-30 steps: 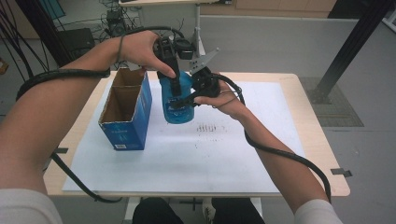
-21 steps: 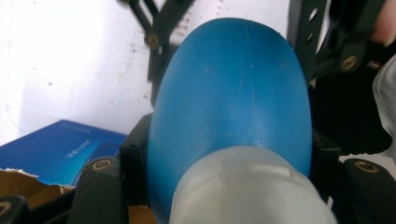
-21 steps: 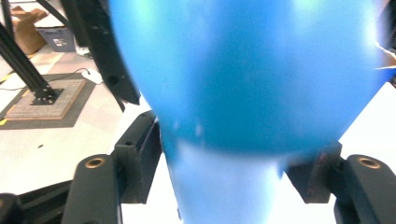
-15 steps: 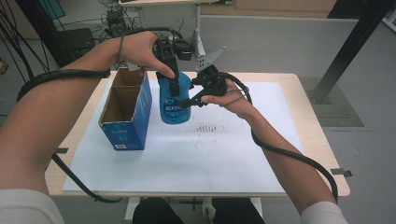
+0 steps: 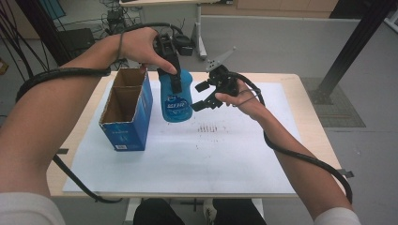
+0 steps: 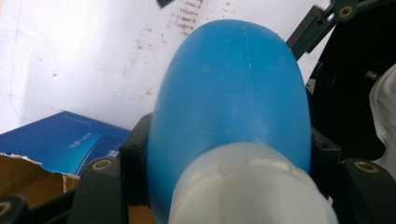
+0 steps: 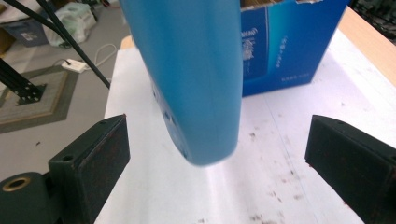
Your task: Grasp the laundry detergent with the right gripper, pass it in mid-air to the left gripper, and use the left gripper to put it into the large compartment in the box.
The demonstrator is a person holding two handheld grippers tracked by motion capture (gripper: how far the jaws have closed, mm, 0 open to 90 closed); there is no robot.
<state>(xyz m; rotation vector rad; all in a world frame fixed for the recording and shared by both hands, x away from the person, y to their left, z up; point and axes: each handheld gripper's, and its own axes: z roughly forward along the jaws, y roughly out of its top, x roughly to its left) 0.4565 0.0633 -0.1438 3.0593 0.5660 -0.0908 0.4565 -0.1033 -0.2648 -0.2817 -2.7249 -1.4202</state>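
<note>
Above the worktop (image 5: 244, 154), from the high view: bottle (image 5: 175, 96) held aloft by left gripper (image 5: 171, 70), just beside open box (image 5: 126, 110); right gripper (image 5: 202, 96) apart, fingers just opened wide, nothing between. Left gripper view: fingers (image 6: 135, 163) clamped on bottle's neck end. Right gripper view: fingers (image 7: 93, 158) spread, bottle base ahead, untouched. Handover apparently done; boxing presumably left.
</note>
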